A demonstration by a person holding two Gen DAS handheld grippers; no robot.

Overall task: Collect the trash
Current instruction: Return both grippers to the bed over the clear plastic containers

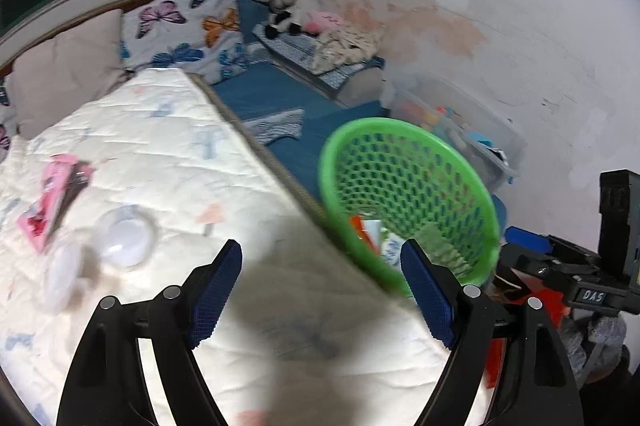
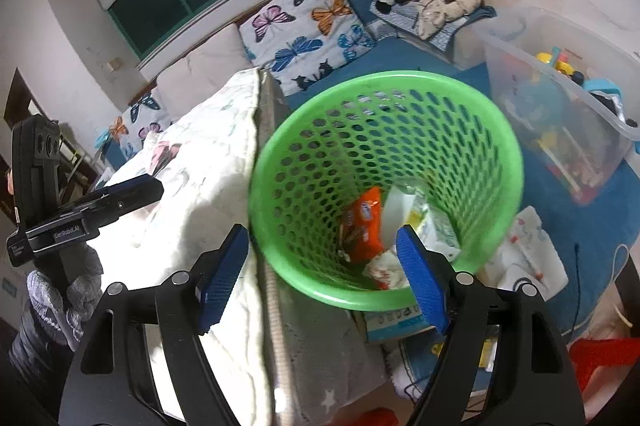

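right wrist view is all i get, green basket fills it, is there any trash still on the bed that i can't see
Observer: Yes. The left wrist view shows a pink wrapper lying on the white quilt, far from the basket.
Operator: anything else near it
Observer: Two clear plastic lids lie just beside the wrapper, nearer the left gripper.
Operator: is that gripper holding something
Observer: No. Its fingers stand wide apart over bare quilt, with nothing between them.
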